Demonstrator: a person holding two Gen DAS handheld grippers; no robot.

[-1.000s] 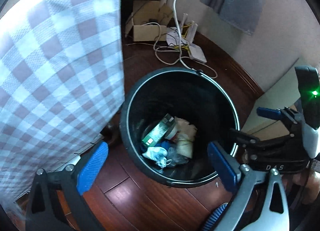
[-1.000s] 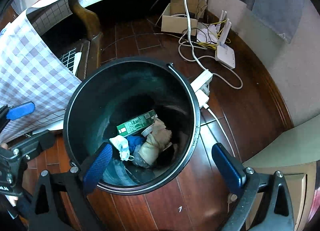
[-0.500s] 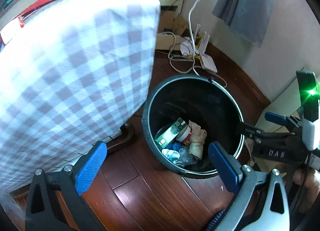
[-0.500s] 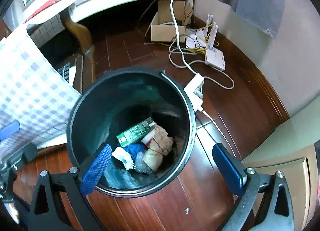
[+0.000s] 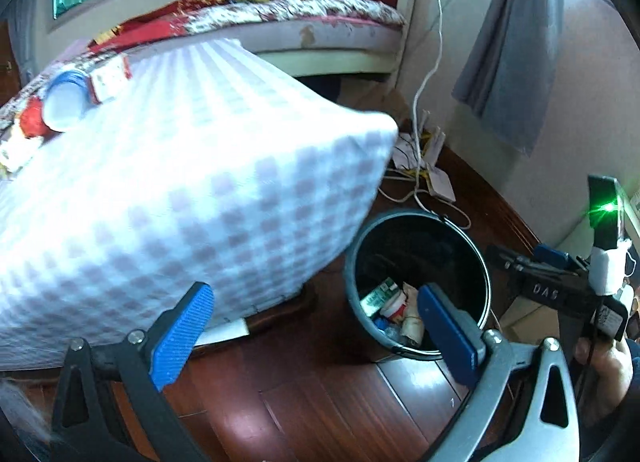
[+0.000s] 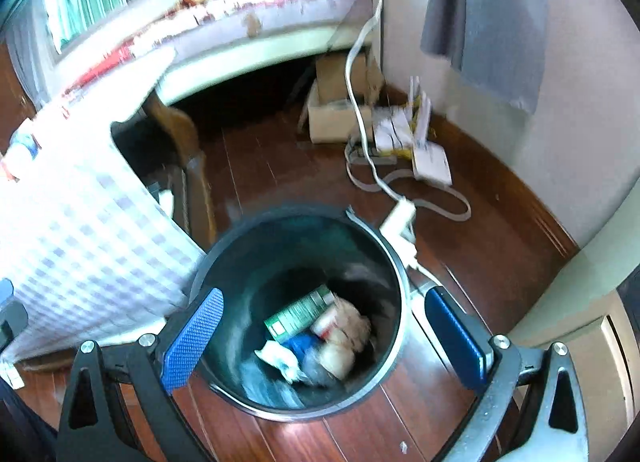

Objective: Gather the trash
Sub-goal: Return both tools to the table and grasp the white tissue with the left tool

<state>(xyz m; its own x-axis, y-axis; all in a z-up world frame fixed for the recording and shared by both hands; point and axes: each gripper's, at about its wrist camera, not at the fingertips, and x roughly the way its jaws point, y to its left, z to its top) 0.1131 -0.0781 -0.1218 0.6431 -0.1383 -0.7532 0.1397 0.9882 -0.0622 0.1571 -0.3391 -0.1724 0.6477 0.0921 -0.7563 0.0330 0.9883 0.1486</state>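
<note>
The trash bin (image 6: 396, 282) is showing black, with a paler rim, on a floor (image 6: 500, 246) that is gleaming dark reddish-brown. Inside it, a green and white carton (image 6: 298, 316) is lying among beige, white and blue scraps. The checked cloth (image 5: 192, 181) is displaying pale lilac squares on white. Both the left gripper (image 5: 316, 334) and the right gripper (image 6: 326, 336) are wearing 2 blue textured pads on black and grey frames. A grey cloth (image 6: 486, 17) is hanging against a whitish wall. White cables (image 6: 362, 113) are trailing past a tan cardboard box (image 6: 334, 117). The bedding (image 5: 256, 5) is showing red and floral print.
</note>
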